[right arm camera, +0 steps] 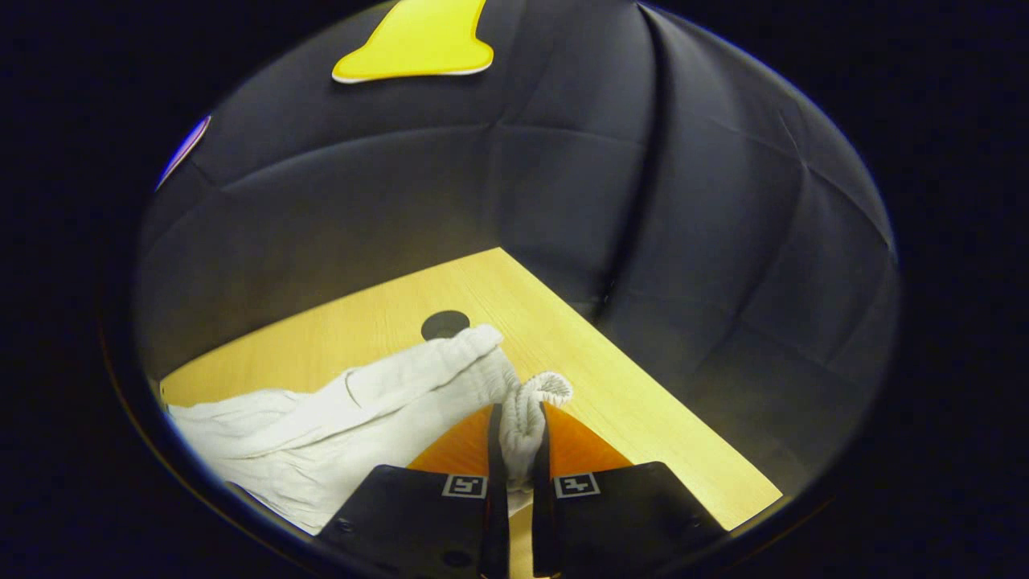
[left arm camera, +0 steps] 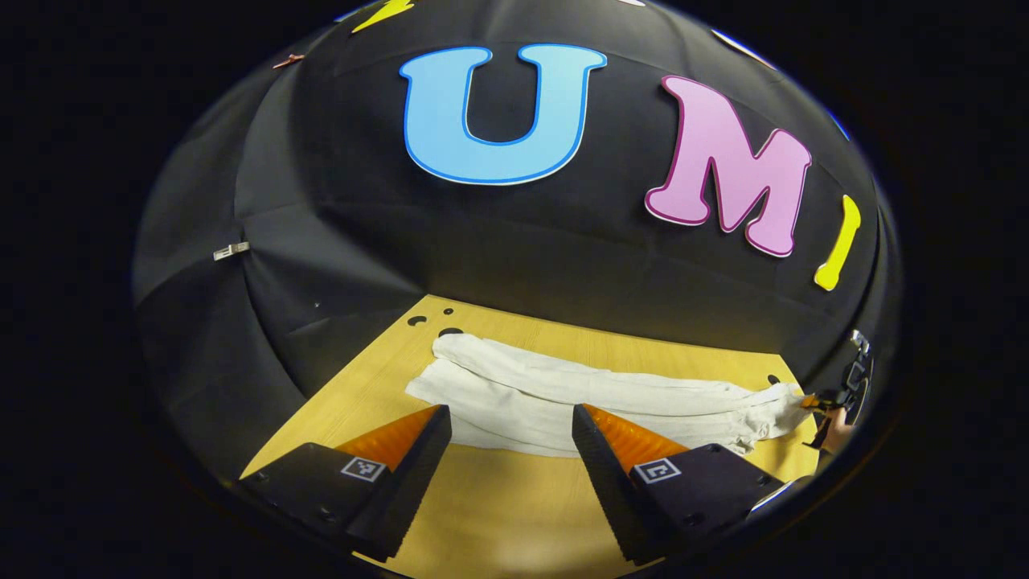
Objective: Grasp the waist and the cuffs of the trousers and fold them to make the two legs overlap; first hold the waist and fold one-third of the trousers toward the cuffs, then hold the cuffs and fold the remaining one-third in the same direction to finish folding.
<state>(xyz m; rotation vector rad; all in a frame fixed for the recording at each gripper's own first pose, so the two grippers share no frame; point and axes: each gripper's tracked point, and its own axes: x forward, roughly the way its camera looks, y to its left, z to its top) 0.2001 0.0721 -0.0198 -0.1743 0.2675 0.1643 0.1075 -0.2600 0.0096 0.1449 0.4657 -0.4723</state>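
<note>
Two fingers of the left gripper point(left arm camera: 511, 418) are standing wide apart in the left gripper view, gripping nothing, with the white trousers point(left arm camera: 595, 394) lying just ahead on the wooden table point(left arm camera: 498, 498). In the right gripper view, the right gripper point(right arm camera: 518, 426) is pinching the trousers' bunched waist point(right arm camera: 526, 410) between both fingers.

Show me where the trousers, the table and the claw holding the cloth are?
trousers point(left arm camera: 563, 394): left gripper view, middle of the legs.
table point(right arm camera: 643, 410): right gripper view, bare wood right of the cloth.
right claw point(right arm camera: 518, 438): right gripper view, between its fingertips, pinching the trousers' bunched end.
</note>
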